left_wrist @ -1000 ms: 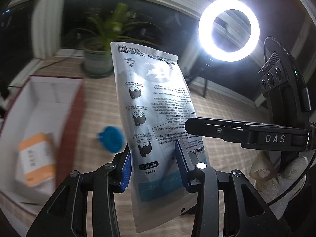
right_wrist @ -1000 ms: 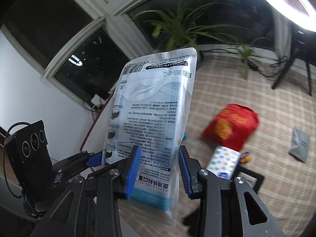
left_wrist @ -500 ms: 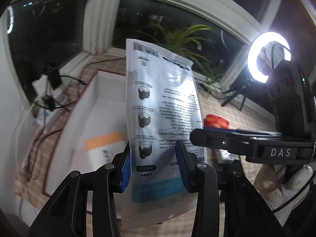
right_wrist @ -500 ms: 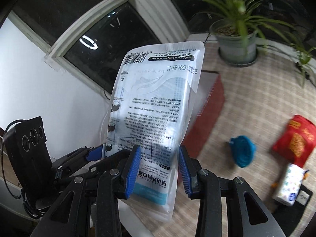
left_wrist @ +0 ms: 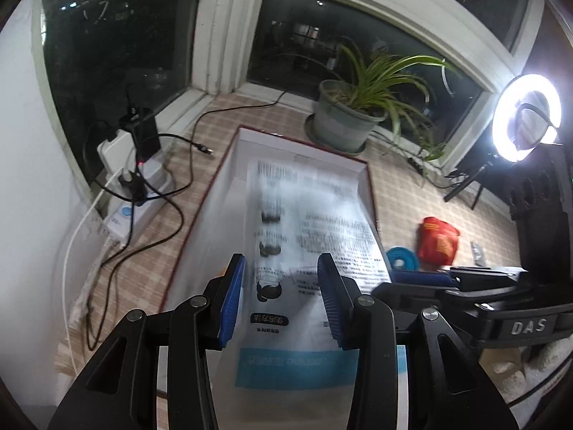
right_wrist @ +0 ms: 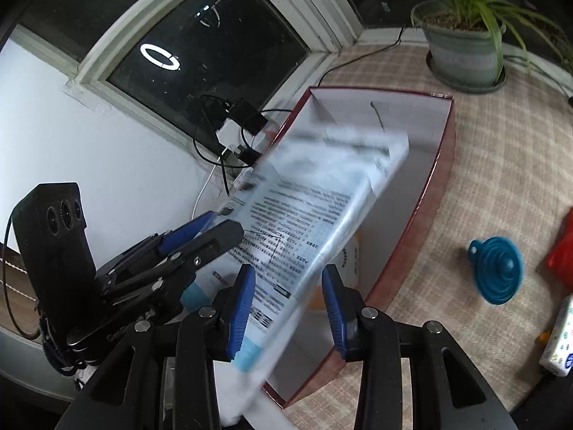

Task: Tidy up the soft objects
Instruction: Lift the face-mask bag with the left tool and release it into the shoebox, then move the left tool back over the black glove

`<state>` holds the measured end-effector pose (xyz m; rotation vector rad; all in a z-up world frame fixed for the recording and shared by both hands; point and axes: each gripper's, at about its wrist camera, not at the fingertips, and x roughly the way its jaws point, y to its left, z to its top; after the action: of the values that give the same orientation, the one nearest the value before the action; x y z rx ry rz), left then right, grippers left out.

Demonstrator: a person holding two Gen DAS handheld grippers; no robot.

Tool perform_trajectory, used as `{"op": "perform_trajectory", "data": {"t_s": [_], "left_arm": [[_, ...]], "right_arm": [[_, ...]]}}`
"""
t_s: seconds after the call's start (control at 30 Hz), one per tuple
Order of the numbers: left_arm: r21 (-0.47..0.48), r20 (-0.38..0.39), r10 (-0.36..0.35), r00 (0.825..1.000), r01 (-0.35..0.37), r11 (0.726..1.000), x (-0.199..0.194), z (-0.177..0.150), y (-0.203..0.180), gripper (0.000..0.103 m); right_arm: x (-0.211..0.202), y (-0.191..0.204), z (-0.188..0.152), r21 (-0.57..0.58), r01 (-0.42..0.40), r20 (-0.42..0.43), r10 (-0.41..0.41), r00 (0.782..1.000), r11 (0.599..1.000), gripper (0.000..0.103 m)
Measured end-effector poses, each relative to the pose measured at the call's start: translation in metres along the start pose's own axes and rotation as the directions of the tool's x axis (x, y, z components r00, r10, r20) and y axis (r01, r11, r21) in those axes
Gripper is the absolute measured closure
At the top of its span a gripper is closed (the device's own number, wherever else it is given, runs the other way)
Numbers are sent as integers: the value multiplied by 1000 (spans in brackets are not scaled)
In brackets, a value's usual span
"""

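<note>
A white and blue printed mask package [left_wrist: 308, 222] leans forward, blurred, over the open white box with red walls [left_wrist: 369, 186]. My left gripper [left_wrist: 283, 301] has its blue pads at the package's lower part, shut on it. In the right wrist view the same package [right_wrist: 315, 197] slants across the box [right_wrist: 429, 193] between the pads of my right gripper [right_wrist: 288, 304], also shut on it. The left gripper [right_wrist: 207, 229] clamps its left edge there. The right gripper [left_wrist: 422, 281] shows at the package's right side. An orange and white packet [right_wrist: 352, 261] lies inside the box.
On the checked floor mat right of the box lie a blue silicone funnel [right_wrist: 497, 268], a red pouch [left_wrist: 438, 242] and a tissue pack [right_wrist: 560, 344]. A potted plant [left_wrist: 340, 122] stands behind the box. A power strip with cables [left_wrist: 136, 179] sits left, a ring light [left_wrist: 524, 118] right.
Both grippers have swung left with the package, from above the mat to above the box. The package, upright before, now tips forward and down toward the box opening.
</note>
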<state>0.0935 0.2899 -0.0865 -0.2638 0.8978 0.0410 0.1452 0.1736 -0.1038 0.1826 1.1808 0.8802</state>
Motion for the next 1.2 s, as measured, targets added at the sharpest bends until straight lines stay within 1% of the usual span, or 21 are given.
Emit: {"op": "perform_trajectory", "data": {"t_s": [0.07,0.13,0.27,0.37,0.47,0.6,0.63,0.73,0.8,0.9,0.93,1.03,1.2], "left_arm": [[0,-5,13,1000,-13,1000,2,-1,3,65],[-4,-9,9,1000,-9,1000,3,-2,4,65],[10,11,37,999,-38,999,2,-3,1,65],[-1,15,28,999,-28,1000,1,-1,2,65],[7,24,23,999,-24,1000,-2,-1,-2,65],[14,34,12,999,-13,1000,-7,-2,-10,65],[12,36,9,999,-9,1000,-8,-3,-12,65],[6,40,-12,999,11,1000,-12,-6,-20,65],[6,45,-28,999,27,1000,-15,-7,-26,65],[15,47,-55,997,54,998,-20,-12,-42,63],[18,49,-61,997,60,998,-21,-13,-46,61],[23,54,-94,994,93,995,-25,-19,-63,50],[49,37,-138,990,136,989,-25,-30,-95,47]], "right_arm": [[2,1,-2,-11,10,2,-10,1000,1000,68],[1,3,-4,-22,3,2,-3,1000,1000,68],[-3,7,-8,-42,8,13,-7,1000,999,67],[-8,9,-11,-45,-3,18,4,1000,999,66],[-18,9,-16,-61,7,40,-5,999,998,66],[-35,6,-24,-81,30,70,-24,997,996,59],[-40,4,-26,-84,38,76,-32,997,996,59],[-55,-8,-34,-82,61,98,-53,994,995,58],[-67,-18,-40,-75,78,121,-69,990,994,54],[-85,-34,-50,-82,133,149,-119,982,988,53],[-94,-41,-56,-88,160,159,-145,977,983,53],[-114,-57,-67,-87,201,181,-183,966,976,53],[-152,-94,-86,-45,237,214,-222,951,970,53]]}}
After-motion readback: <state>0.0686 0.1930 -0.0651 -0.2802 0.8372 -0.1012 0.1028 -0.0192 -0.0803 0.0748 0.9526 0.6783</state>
